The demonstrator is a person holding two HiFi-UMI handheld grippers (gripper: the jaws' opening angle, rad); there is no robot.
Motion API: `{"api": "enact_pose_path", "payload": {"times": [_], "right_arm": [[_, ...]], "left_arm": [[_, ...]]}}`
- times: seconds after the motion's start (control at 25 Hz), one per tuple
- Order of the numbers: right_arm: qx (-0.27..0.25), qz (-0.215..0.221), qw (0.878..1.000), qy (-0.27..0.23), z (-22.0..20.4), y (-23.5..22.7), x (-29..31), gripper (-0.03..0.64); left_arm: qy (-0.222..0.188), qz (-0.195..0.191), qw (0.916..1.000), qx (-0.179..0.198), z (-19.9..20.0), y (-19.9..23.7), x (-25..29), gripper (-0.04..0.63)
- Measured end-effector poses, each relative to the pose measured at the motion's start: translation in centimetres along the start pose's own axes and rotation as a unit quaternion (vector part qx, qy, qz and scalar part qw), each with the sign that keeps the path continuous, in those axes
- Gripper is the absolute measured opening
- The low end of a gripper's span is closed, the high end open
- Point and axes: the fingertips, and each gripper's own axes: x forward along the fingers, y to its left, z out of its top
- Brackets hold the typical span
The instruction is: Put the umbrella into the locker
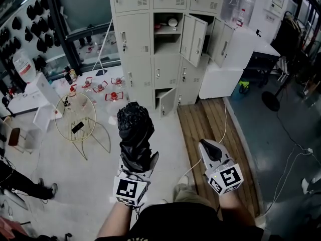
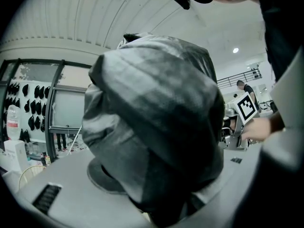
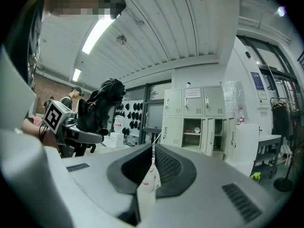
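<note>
- Locker bank (image 1: 135,44): pale metal unit at 12 o'clock in the head view, several compartments wide and several tiers high. Most doors are closed.
- Open compartment (image 1: 168,36): middle column, second tier. It has an inner shelf, and a round white object (image 1: 173,22) lies on the shelf. The object's type cannot be determined.
- Open doors (image 1: 193,40): two leaves at 1 o'clock are swung outward, just right of the open compartment. The interior behind them is dark and its contents cannot be determined.
- Bottom-tier door (image 1: 166,102): ajar, leaning outward at floor level.
- White cabinet (image 1: 220,79): stands against the right end of the locker bank at 2 o'clock.
- Wooden pallet (image 1: 200,122): planked platform on the floor at 4 o'clock, running from the locker base towards the person.
- Wire frame (image 1: 75,115): round, pale yellow, on the floor at 9 o'clock, well apart from the lockers.
- Umbrella (image 1: 134,134): black and folded, held out level just below centre of the head view, well short of the lockers. It fills the left gripper view.
- Left gripper (image 1: 138,163): at 6 o'clock. Its jaws stand wide and clamp the near end of the umbrella.
- Right gripper (image 1: 209,147): at 5 o'clock, over the pallet. Its jaws are pressed together with nothing between them, and it points towards the locker bank.
</note>
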Motion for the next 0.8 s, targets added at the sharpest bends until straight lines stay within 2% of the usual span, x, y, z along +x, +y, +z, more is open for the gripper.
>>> {"api": "enact_pose_path", "payload": {"times": [0.16,0.4,0.8], "right_arm": [[0.006,0.007,1.0,0.002,-0.5,-0.5,0.9,0.032],[0.012,0.007,1.0,0.01,-1.1,-2.5,1.8,0.032],[0.021,0.005,1.0,0.016,-2.3,-6.8,3.8,0.032]], "left_arm": [[0.01,0.006,0.9999,0.0,-0.5,0.6,0.6,0.287],[-0.002,0.011,0.9999,-0.01,0.1,1.0,2.8,0.287],[0.019,0.006,0.9998,-0.006,-0.7,0.9,7.5,0.287]]}}
